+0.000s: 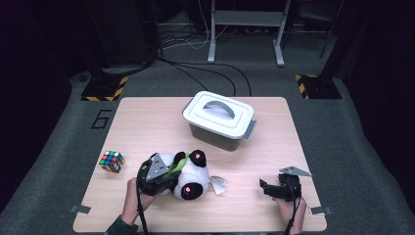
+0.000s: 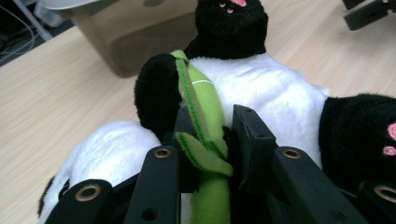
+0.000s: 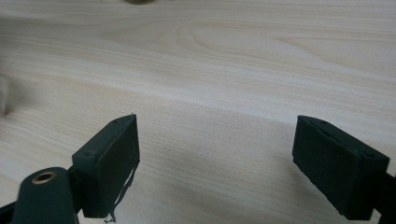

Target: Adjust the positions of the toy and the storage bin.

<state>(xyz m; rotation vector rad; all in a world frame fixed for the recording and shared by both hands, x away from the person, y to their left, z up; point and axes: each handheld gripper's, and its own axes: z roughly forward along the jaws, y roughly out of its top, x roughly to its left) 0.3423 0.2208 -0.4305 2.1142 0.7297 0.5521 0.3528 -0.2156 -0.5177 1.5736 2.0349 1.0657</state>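
L claw (image 2: 205, 135) is clamping the green bamboo stalk (image 2: 205, 102) on the panda plush (image 1: 188, 174), w/ R claw (image 3: 215, 163) hanging wide apart over bare bench (image 1: 147, 122).

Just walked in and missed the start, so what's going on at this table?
A person works two hand-held tools. The left tongs are shut on the green bamboo stalk of a plush panda lying on the wooden table. The right tongs hang open over bare wood, holding nothing. A lidded storage box sits behind the panda, and a puzzle cube lies to its left.
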